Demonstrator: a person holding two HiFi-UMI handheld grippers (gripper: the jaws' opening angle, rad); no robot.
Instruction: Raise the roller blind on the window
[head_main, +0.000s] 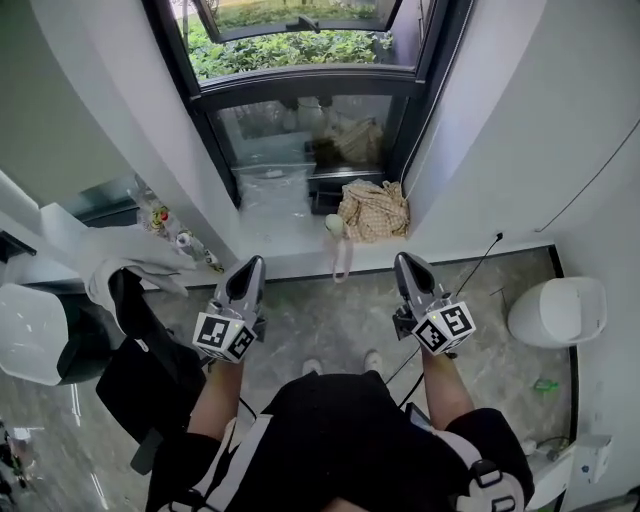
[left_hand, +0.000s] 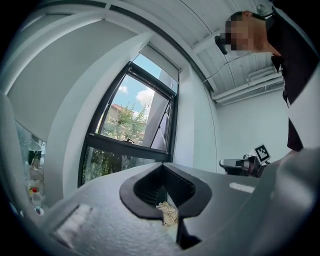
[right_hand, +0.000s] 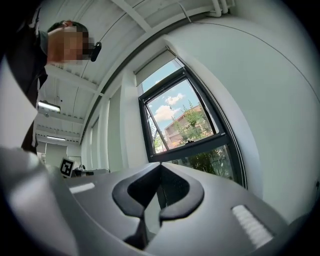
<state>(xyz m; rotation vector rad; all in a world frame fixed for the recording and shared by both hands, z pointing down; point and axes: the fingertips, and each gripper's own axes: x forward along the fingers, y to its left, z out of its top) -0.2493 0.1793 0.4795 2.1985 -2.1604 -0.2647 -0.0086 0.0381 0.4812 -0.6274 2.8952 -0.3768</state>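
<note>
While both of my tools are held level and side by side, the left gripper (head_main: 254, 263) has its jaws pressed fully together with nothing caught in them. Through the notch between them, in the left gripper view, only a scrap of a beige checked bag (head_main: 375, 210) shows, well beyond the tips. The right gripper (head_main: 406, 260) is likewise closed and holds nothing; its view looks past the jaws to bare wall and glass. Neither tool touches anything, and both point across a strip of grey floor (head_main: 330, 320) toward the white ledge (head_main: 300, 262) below the window (head_main: 290, 45).

On that ledge the checked bag slumps at the right end of the recess, against the dark frame, with a sheet of clear plastic (head_main: 270, 195) lying to its left. The window's upper pane is tilted open, and green bushes show outside.

The roller blind (right_hand: 156, 64) sits high above my grippers as a pale band at the very top of the window opening. All the glass below it is uncovered.

Farther out, a white cloth (head_main: 135, 265) lies on the ledge to my left. A white rounded container (head_main: 555, 310) stands on the floor to my right, well apart from either gripper.
</note>
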